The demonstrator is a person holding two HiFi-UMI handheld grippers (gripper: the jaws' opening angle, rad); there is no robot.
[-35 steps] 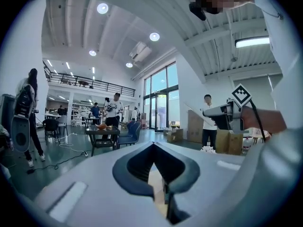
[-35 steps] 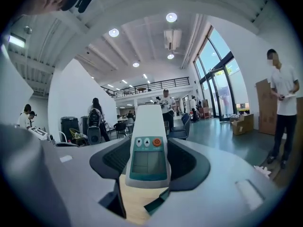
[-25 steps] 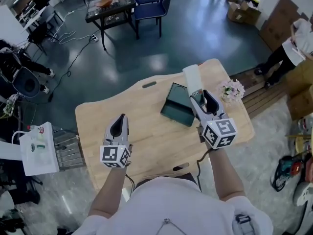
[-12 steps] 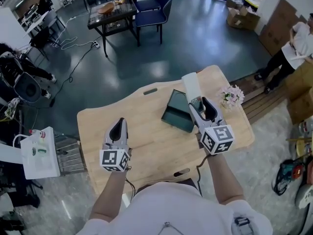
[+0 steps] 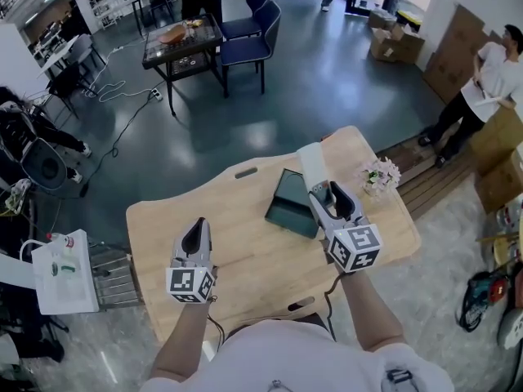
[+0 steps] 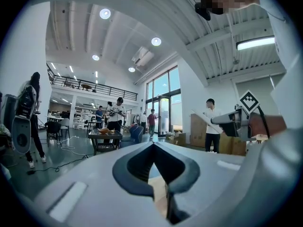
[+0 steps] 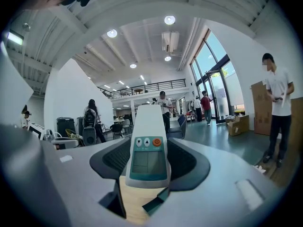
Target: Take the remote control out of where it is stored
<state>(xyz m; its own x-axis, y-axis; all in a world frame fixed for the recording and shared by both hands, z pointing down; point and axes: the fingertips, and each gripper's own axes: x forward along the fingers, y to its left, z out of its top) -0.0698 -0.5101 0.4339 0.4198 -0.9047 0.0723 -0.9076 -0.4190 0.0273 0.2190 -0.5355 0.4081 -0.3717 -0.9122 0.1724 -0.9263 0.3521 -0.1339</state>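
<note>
My right gripper (image 5: 325,194) is shut on a white remote control (image 5: 313,166) with a teal face, a small screen and an orange button (image 7: 156,142). It holds the remote (image 7: 149,145) up above the wooden table (image 5: 237,243), pointing away from me. Just left of it, a dark green storage box (image 5: 293,205) lies on the table. My left gripper (image 5: 194,237) hovers over the table's left half, its jaws (image 6: 158,178) shut with nothing between them.
A small pot of pale flowers (image 5: 380,175) stands at the table's right edge. A white cart (image 5: 64,260) is at the left of the table. A dark table with chairs (image 5: 184,35) stands farther back. People stand around the room, one by cardboard boxes (image 5: 478,76).
My right gripper has lifted the remote slightly and drawn it a little toward me. The left gripper has stayed in place. The head view has tilted up a little.
</note>
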